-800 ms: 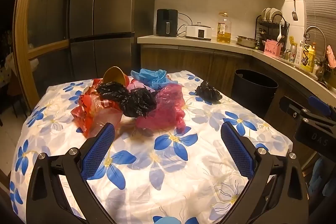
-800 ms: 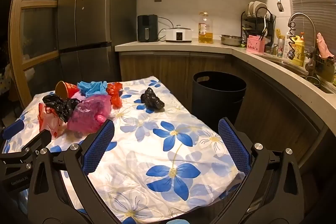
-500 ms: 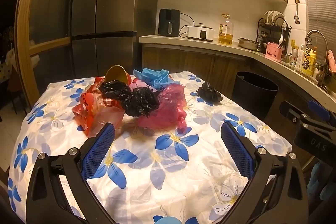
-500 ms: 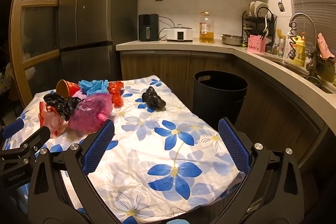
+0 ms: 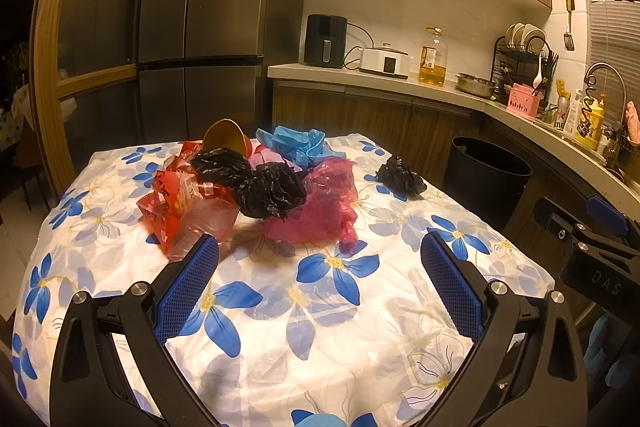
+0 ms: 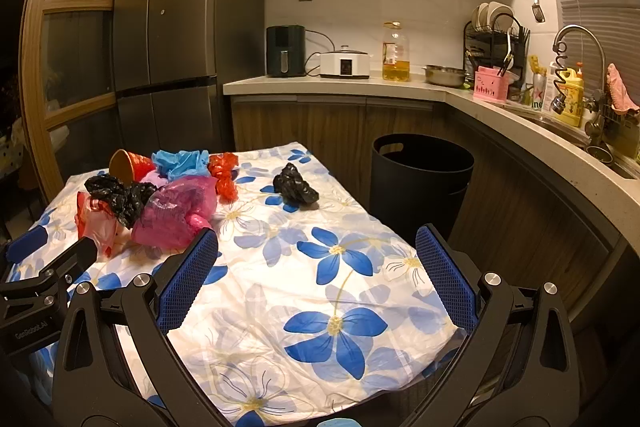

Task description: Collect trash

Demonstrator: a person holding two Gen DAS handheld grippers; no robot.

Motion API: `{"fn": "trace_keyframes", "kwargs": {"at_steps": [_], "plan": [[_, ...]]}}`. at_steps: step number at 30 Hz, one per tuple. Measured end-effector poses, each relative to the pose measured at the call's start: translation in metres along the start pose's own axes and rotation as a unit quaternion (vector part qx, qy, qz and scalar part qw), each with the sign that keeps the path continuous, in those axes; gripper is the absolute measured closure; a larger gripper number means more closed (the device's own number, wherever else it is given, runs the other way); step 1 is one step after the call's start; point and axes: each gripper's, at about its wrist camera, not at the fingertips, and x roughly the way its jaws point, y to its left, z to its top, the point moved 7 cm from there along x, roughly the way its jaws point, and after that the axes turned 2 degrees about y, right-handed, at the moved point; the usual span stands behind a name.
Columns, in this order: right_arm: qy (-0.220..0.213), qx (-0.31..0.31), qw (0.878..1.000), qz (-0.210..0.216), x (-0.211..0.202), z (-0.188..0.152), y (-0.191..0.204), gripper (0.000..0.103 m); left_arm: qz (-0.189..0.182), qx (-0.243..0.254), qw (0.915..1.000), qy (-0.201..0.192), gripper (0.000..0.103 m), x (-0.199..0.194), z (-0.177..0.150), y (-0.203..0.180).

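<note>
A heap of trash lies on the flowered tablecloth (image 5: 320, 307): a pink plastic bag (image 5: 324, 203), a black bag (image 5: 256, 183), a red bag (image 5: 180, 203), a blue bag (image 5: 300, 143) and a paper cup (image 5: 224, 139). A separate crumpled black bag (image 5: 400, 179) lies to the right, also in the right wrist view (image 6: 296, 185). A black trash bin (image 6: 420, 179) stands on the floor beyond the table. My left gripper (image 5: 320, 279) is open and empty, short of the heap. My right gripper (image 6: 316, 275) is open and empty over the table's near right part.
A tall fridge (image 6: 172, 39) stands behind the table. The counter (image 6: 400, 83) carries an air fryer, a cooker, an oil bottle, a dish rack and a sink with tap (image 6: 576, 43). A small red bag (image 6: 224, 175) lies beside the heap.
Both grippers have edged slightly forward toward the table; the views have shifted a little. The trash has not moved and both grippers stay open.
</note>
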Motion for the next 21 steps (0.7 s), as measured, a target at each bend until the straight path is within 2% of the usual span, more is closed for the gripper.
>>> {"fn": "trace_keyframes", "kwargs": {"at_steps": [21], "plan": [[0.0,0.002,1.0,0.001,-0.0002,0.0004,-0.0008,0.005,0.0,-0.004,1.0,0.0,0.006,-0.0007,0.0004,0.0]]}}
